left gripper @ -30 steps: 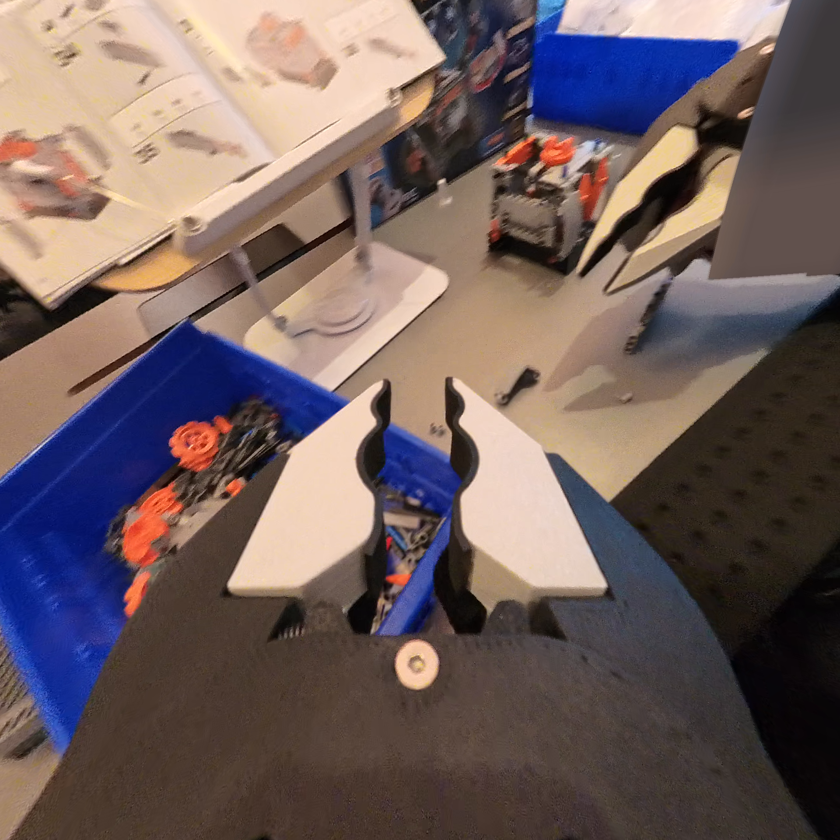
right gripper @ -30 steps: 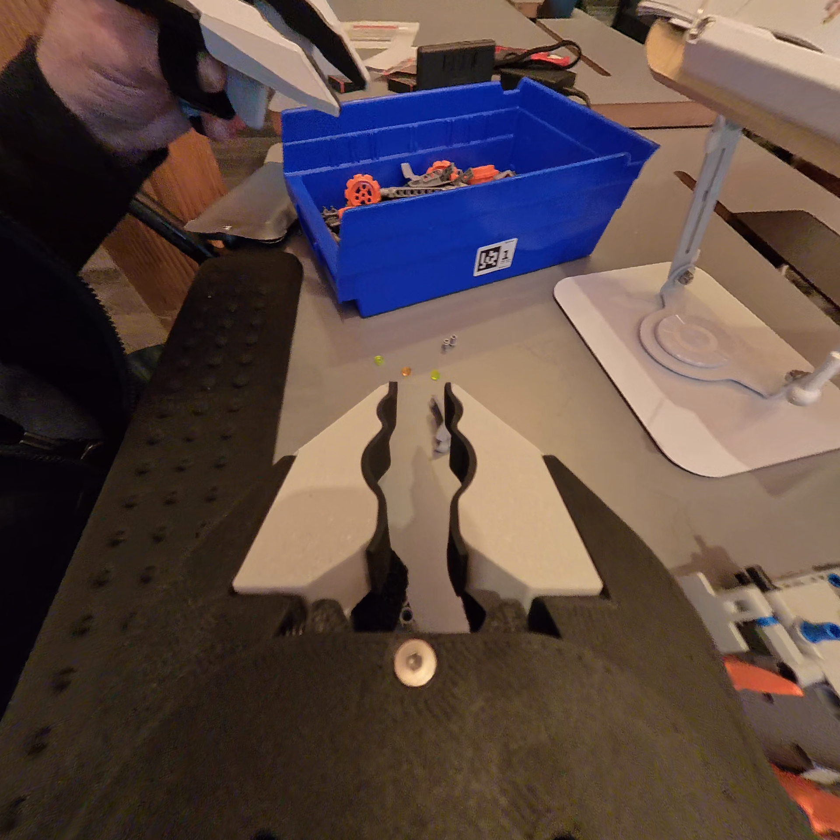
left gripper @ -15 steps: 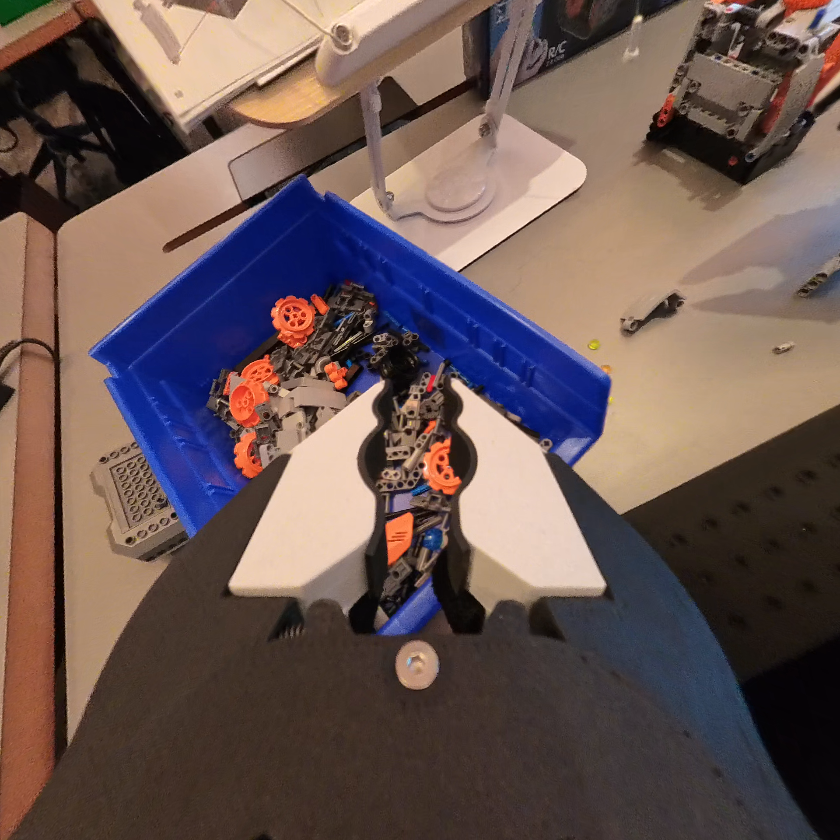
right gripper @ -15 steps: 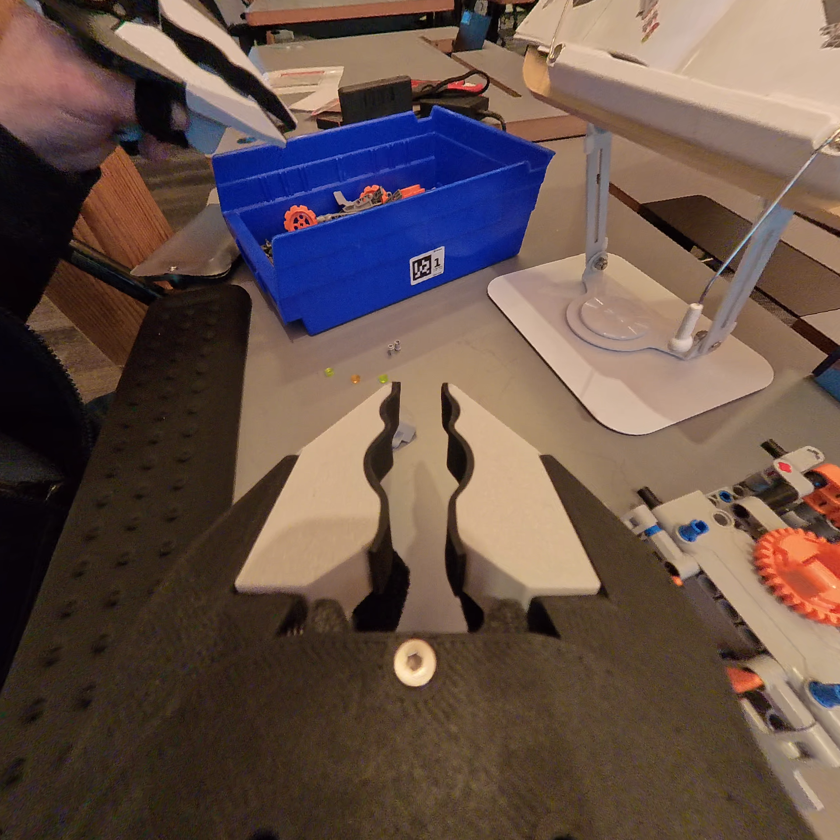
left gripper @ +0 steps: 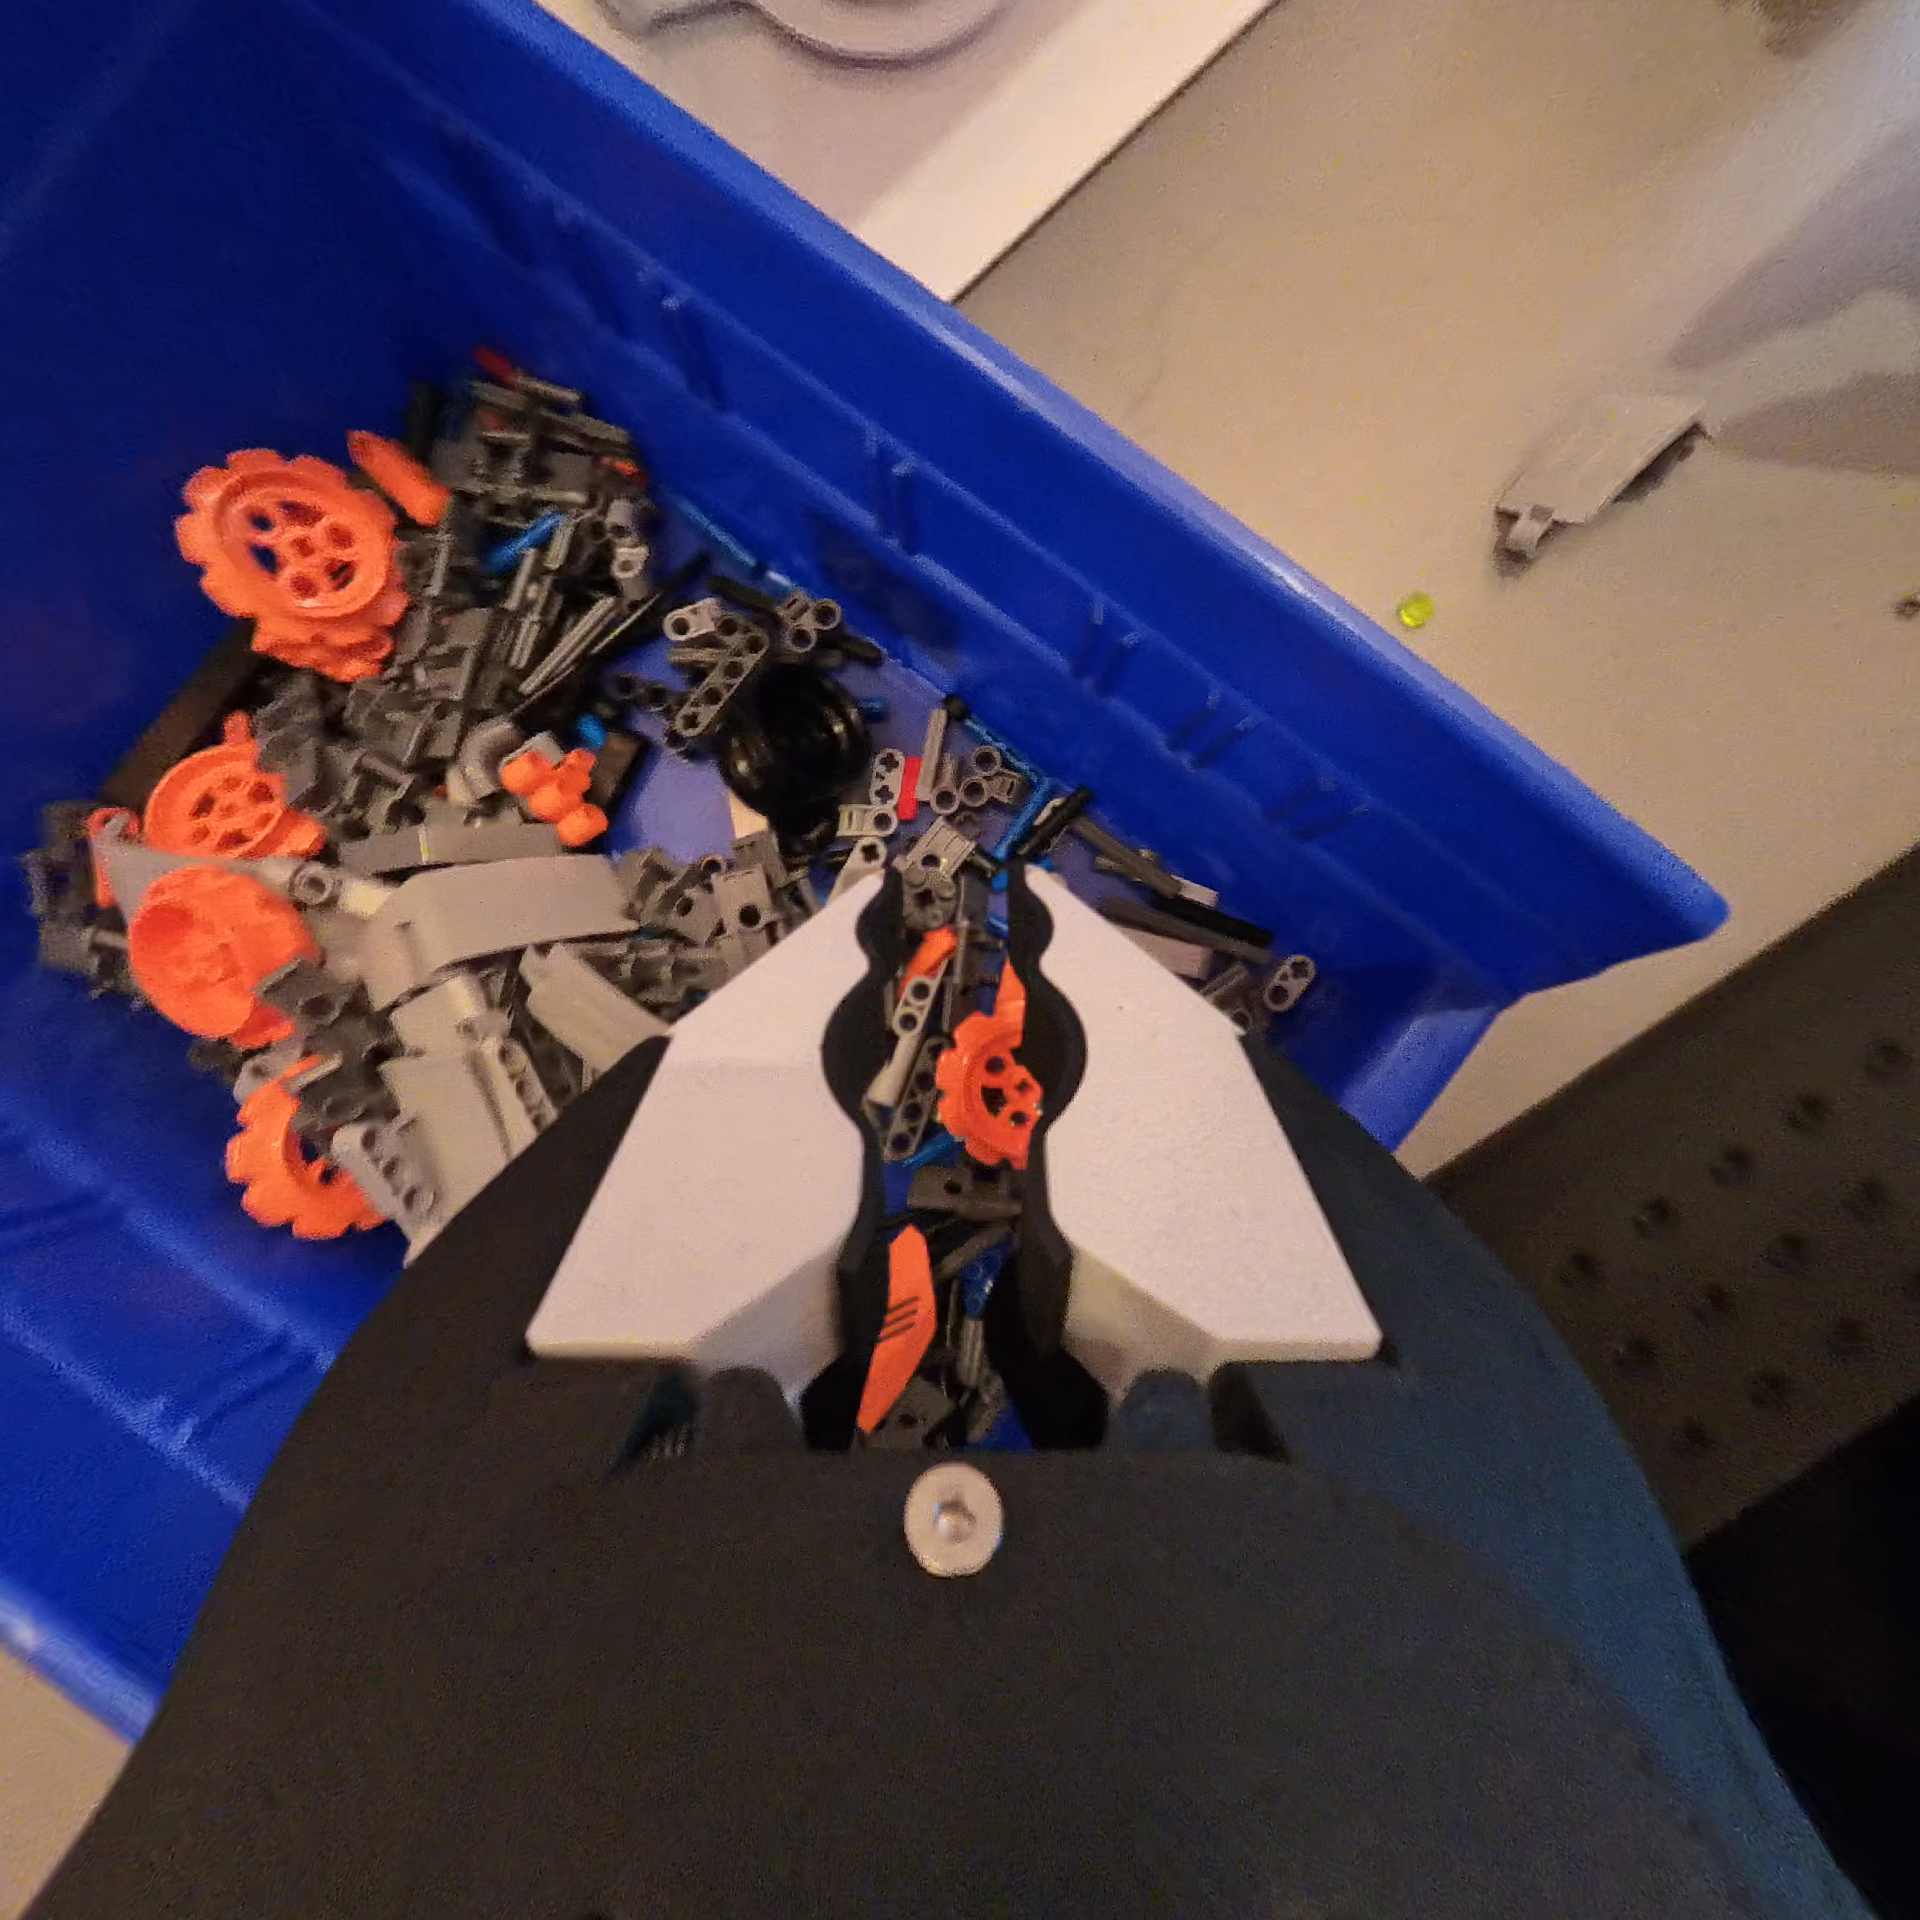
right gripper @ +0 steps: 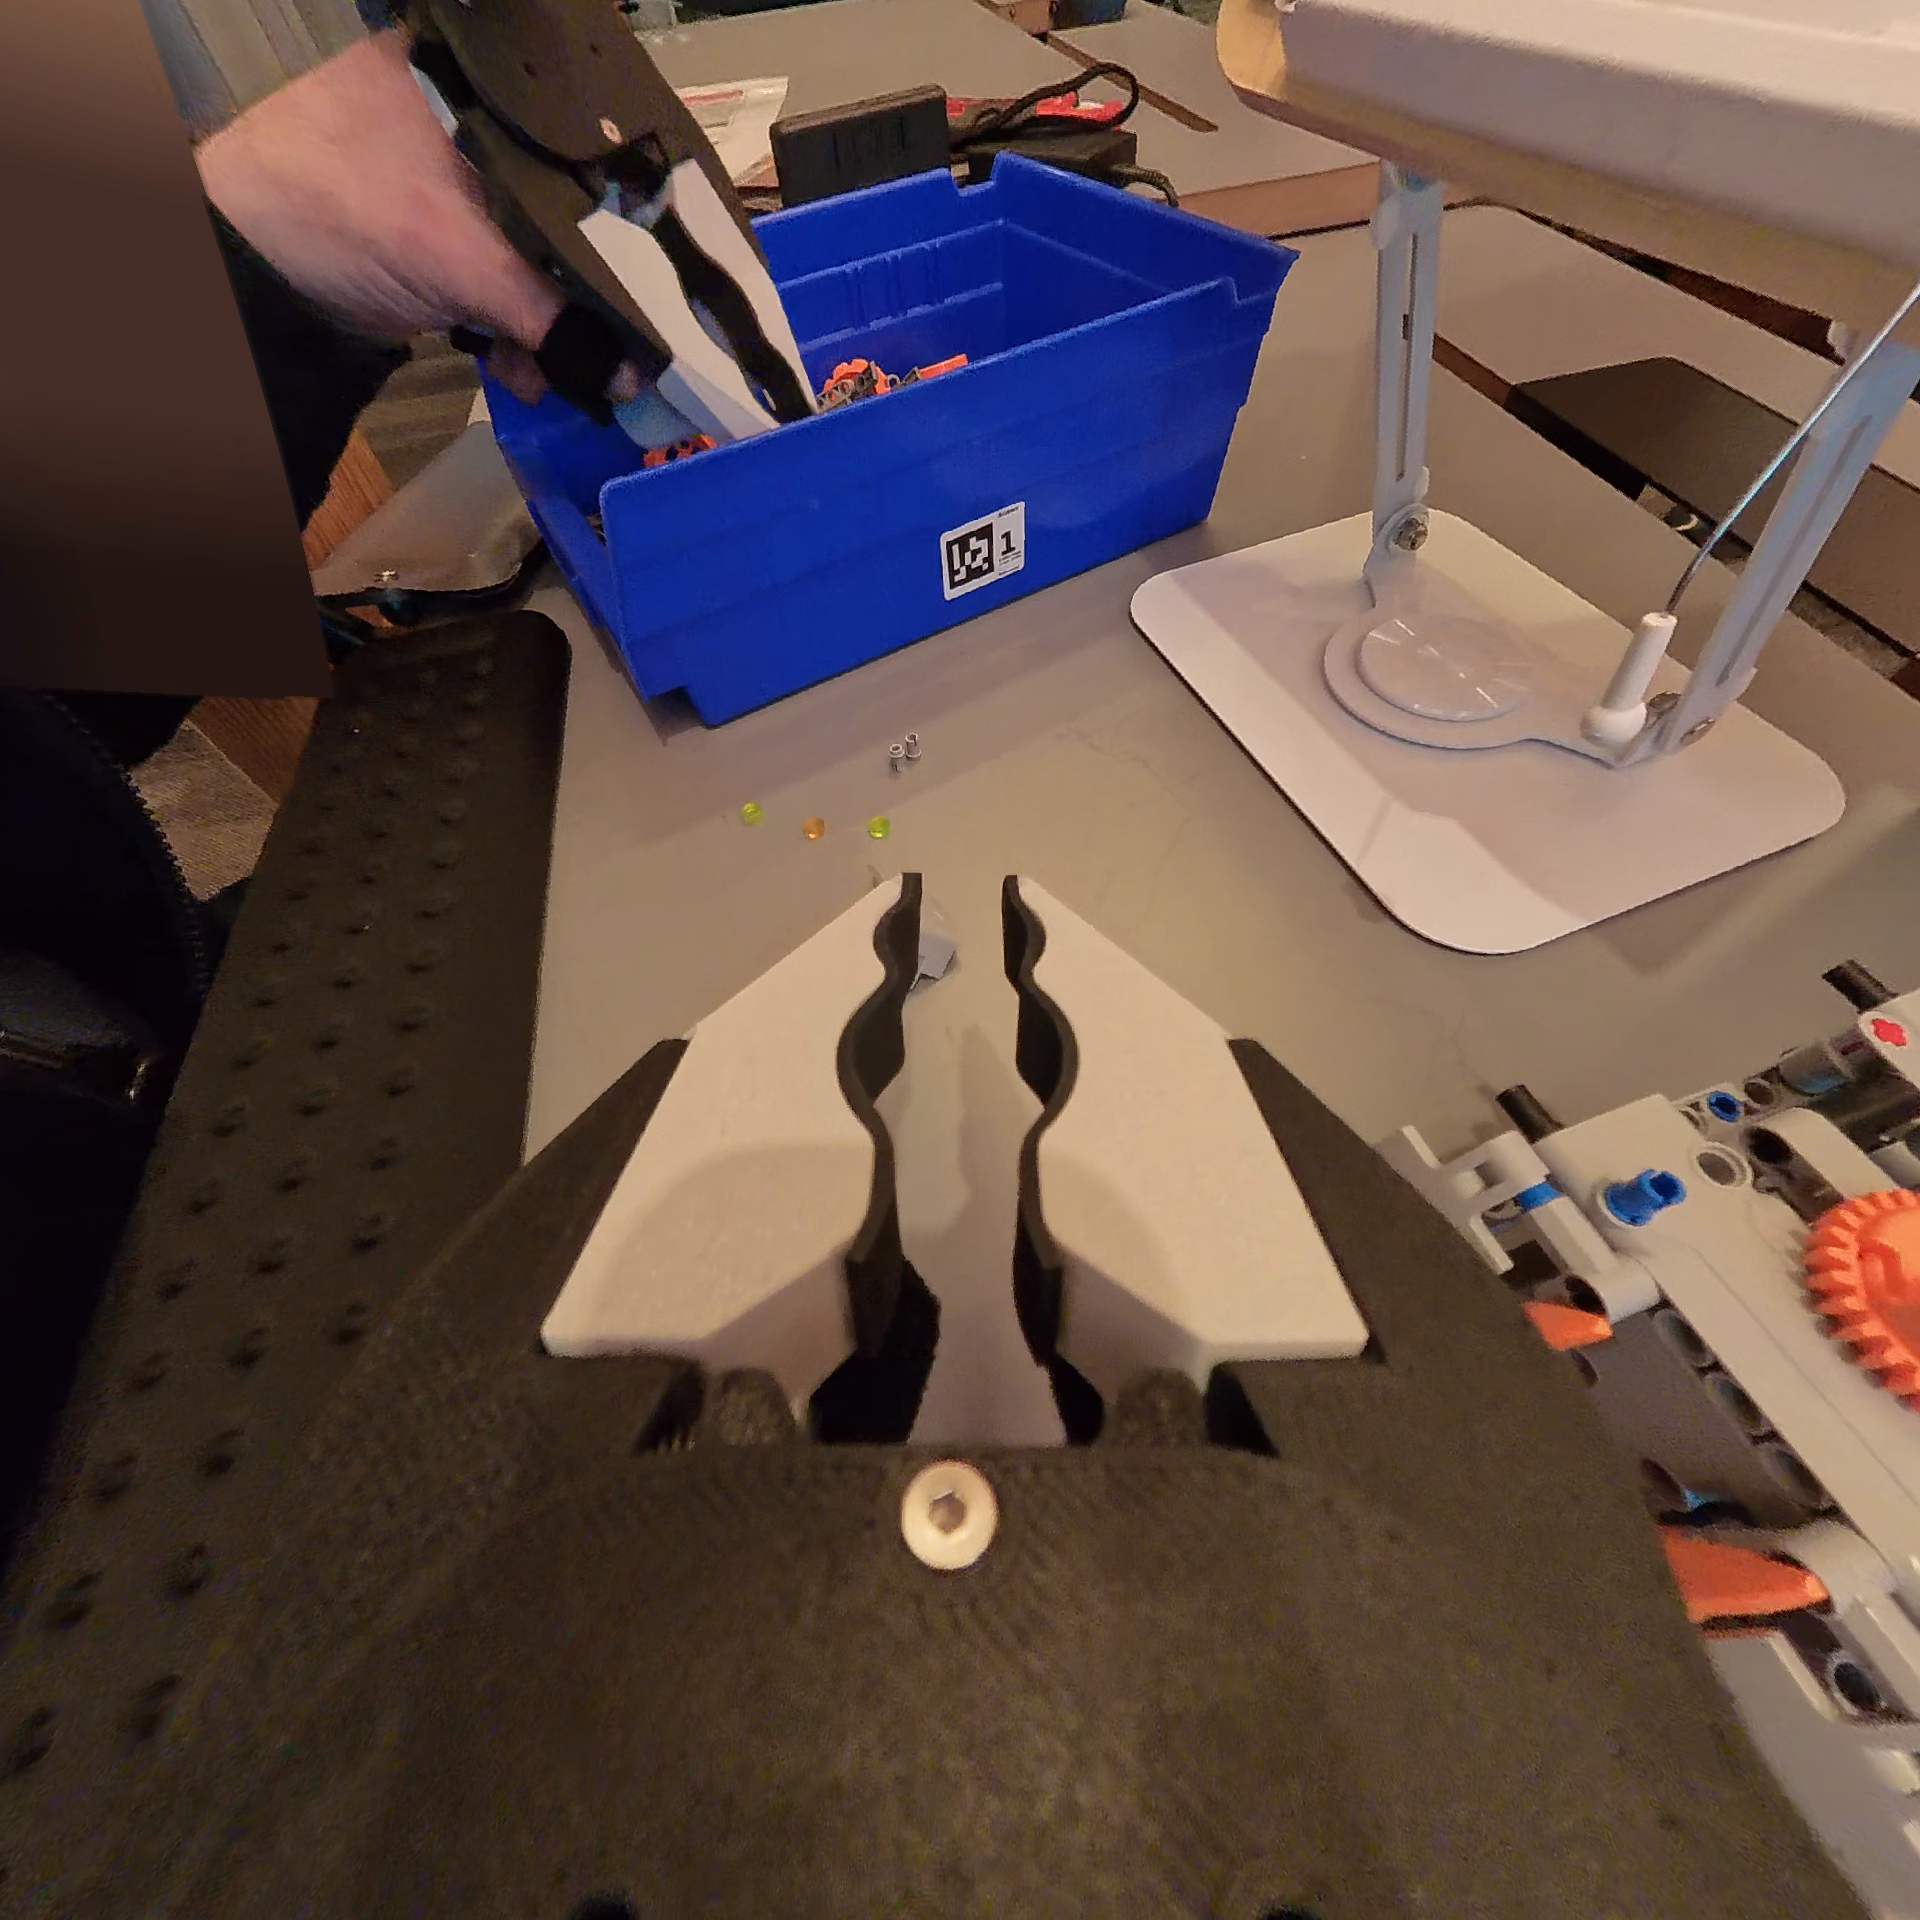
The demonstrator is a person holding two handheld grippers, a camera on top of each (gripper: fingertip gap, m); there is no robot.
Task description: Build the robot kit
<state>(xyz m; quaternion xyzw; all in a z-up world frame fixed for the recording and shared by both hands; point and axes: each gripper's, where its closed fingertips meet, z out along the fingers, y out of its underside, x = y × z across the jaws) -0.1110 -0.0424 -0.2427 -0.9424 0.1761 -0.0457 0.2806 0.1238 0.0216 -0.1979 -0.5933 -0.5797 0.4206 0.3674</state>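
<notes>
- Left tongs (left gripper: 951, 883): jaws a narrow gap apart, gripping nothing, tips poised over the heap of parts (left gripper: 582, 831) in the blue bin (left gripper: 1247, 665); seen through the gap, a small orange gear (left gripper: 987, 1091).
- Other orange gears (left gripper: 291, 551) lie at 10 o'clock in the bin, tangled among grey beams.
- Right tongs (right gripper: 961, 883): jaws likewise slightly apart and empty, low over the surface (right gripper: 1091, 790); a small grey piece (right gripper: 935, 956) lies just beside the left tip.
- Three tiny studs (right gripper: 814, 827) sit at 12 o'clock of the right tongs; a white stand (right gripper: 1475, 727) at 2 o'clock; a part-built model (right gripper: 1714, 1247) at 4 o'clock.
- Risks, as judged: the narrow gap may pinch several interlocked parts at once, or the tips may scatter the heap; the right tongs may brush the grey piece or the studs away.
</notes>
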